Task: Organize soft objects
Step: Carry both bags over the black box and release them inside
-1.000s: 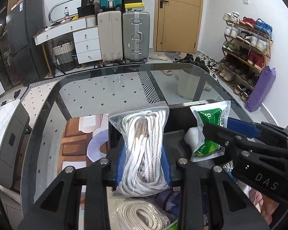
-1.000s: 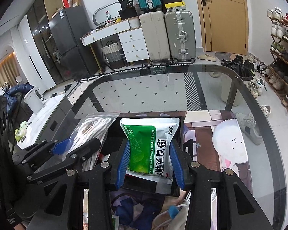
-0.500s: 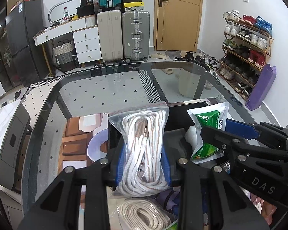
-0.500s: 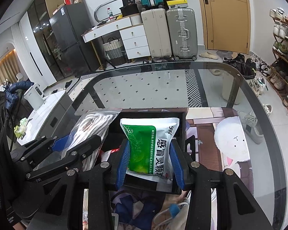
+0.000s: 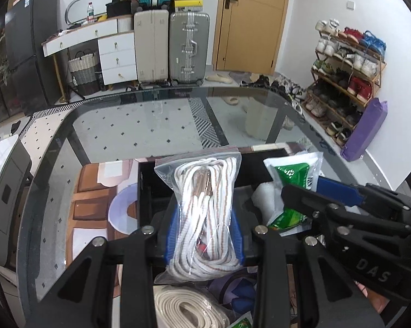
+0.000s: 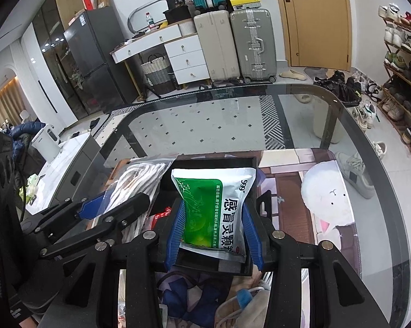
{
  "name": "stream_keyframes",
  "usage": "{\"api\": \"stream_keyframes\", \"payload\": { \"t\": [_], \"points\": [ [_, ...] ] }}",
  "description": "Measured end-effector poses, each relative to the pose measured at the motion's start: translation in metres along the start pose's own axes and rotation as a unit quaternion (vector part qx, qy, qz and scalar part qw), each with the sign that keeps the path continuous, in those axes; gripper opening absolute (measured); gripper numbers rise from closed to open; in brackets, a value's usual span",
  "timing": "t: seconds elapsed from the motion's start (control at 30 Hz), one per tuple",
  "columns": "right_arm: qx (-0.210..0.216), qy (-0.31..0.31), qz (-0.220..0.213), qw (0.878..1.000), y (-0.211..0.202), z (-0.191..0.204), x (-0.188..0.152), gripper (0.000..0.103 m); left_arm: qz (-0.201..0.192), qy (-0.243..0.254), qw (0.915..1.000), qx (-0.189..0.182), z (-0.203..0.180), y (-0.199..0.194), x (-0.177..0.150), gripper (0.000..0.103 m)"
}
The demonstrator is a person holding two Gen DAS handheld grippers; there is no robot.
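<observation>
My left gripper [image 5: 204,235] is shut on a clear bag of white rope [image 5: 205,207] and holds it upright over a black box [image 5: 148,188] on the glass table. My right gripper [image 6: 212,235] is shut on a green and white medicine pouch [image 6: 215,207], also held over the black box [image 6: 219,162]. The pouch [image 5: 295,180] and the right gripper's fingers [image 5: 336,210] show at the right of the left wrist view. The rope bag [image 6: 139,180] and the left gripper's fingers [image 6: 107,216] show at the left of the right wrist view.
A coil of cream strap [image 5: 189,309] and dark blue cloth [image 6: 189,298] lie near the table's front edge. A patterned mat [image 6: 301,180] covers part of the glass table [image 5: 150,125]. Suitcases [image 5: 172,46] and a shoe rack [image 5: 347,82] stand beyond.
Both grippers have edged slightly forward over the black box with their loads. Both grips are unchanged.
</observation>
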State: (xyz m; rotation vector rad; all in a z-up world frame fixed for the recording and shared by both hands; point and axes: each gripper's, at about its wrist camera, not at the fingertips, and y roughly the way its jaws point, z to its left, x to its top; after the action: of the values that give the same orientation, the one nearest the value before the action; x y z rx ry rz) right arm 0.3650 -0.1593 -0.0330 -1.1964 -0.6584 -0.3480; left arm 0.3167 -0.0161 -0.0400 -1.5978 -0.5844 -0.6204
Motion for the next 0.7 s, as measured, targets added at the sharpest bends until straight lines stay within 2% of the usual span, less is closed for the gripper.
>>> {"api": "stream_keyframes", "payload": {
  "t": [0.13,0.37,0.5,0.6,0.7],
  "points": [
    [0.0,-0.002,0.003,1.0,0.0023,-0.0004,0.0006,0.042,0.016,-0.009,0.9998,0.0,0.0011,0.0121,-0.0031,0.033],
    [0.003,-0.002,0.01,1.0,0.0044,-0.0032,-0.001,0.042,0.015,-0.02,0.9997,-0.004,0.0003,0.0118,-0.007,0.036],
    [0.003,0.001,0.009,1.0,0.0036,-0.0054,-0.0018,0.046,0.019,-0.026,0.9994,0.011,0.0014,0.0104,-0.0086,0.053],
    [0.01,0.008,0.006,1.0,0.0024,-0.0079,-0.0013,0.049,0.017,-0.025,0.9995,0.002,0.0024,0.0078,-0.0084,0.057],
    [0.015,0.002,0.005,1.0,-0.0002,-0.0049,-0.0024,0.049,0.014,-0.017,0.9997,0.014,0.0007,0.0032,-0.0078,0.058]
  ]
}}
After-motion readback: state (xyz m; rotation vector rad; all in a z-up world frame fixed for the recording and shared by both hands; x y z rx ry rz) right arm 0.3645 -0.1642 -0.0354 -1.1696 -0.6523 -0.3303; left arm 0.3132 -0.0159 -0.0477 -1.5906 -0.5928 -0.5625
